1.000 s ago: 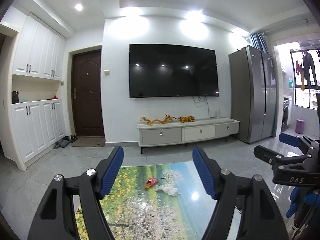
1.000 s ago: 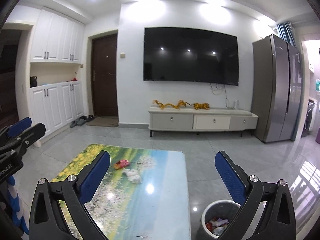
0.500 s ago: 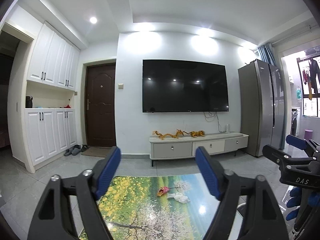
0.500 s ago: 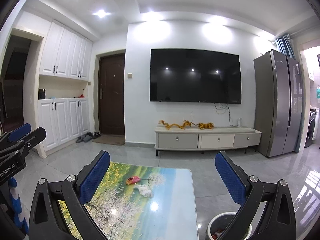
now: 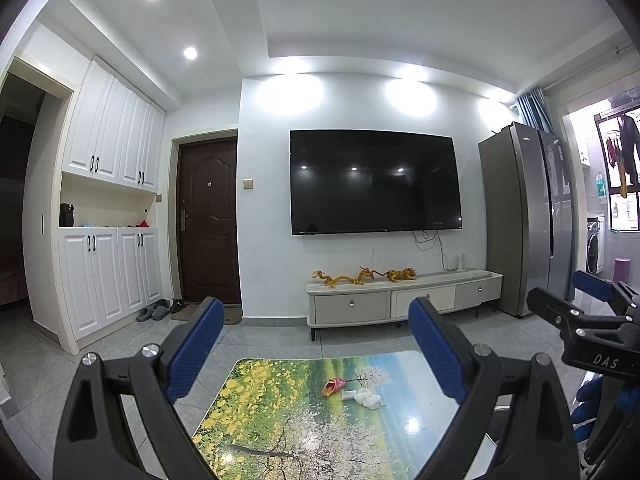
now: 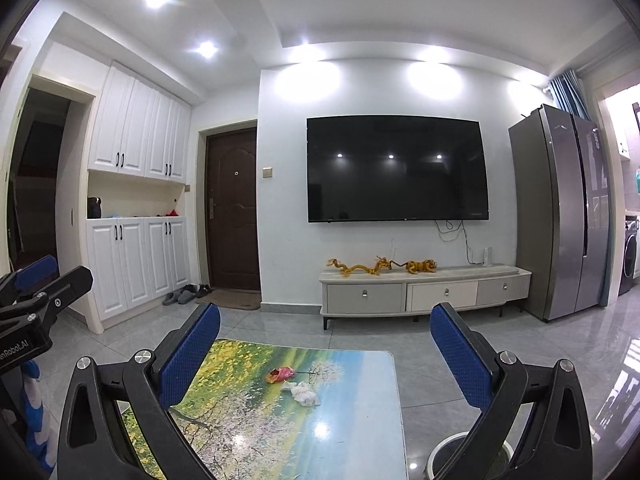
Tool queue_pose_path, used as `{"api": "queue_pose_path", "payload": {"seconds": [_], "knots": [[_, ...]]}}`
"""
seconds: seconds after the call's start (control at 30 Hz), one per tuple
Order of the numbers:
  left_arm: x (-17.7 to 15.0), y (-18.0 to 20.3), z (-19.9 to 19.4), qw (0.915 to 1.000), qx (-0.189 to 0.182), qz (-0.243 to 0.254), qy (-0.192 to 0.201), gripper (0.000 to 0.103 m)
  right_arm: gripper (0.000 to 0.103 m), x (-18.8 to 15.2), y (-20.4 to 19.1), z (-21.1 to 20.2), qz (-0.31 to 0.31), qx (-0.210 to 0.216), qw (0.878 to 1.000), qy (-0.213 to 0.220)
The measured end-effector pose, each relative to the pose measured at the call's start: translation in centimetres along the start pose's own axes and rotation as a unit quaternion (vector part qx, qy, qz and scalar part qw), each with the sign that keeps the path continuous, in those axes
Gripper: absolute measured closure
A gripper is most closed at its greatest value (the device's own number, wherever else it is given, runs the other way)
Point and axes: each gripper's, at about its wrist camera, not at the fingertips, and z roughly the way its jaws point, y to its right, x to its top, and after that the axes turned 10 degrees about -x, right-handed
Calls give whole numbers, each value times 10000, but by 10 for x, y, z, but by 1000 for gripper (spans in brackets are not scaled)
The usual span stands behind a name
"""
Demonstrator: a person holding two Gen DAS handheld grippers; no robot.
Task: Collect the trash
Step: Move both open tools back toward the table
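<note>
Two scraps (image 5: pixel 352 390) mid table (image 5: pixel 280 420), bin (image 6: pixel 444 452) R, TV (image 5: pixel 376 182) beyond

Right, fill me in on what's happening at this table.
A person holds a hand-held gripper in each hand over a picture-printed table. The left hand-held gripper and right hand-held gripper are both open and hold nothing. Two bits of trash lie untouched side by side on the table: a pink wrapper and a crumpled white tissue. A white bin stands on the floor by the table's right side.
</note>
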Motion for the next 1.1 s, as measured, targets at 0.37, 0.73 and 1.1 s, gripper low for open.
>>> {"api": "queue_pose_path", "payload": {"seconds": [0.37, 0.73, 1.1], "knots": [[-3, 3, -4, 10000, -50, -20, -23, 9, 0, -1, 3, -7, 57, -93, 9999, 51], [-7, 2, 3, 9999, -86, -41, -134, 8, 0, -6, 6, -2, 145, -106, 9998, -41], [-19, -2, 33, 9983, -252, -127, -516, 8, 0, -16, 10, 24, 177, -127, 9990, -385]]}}
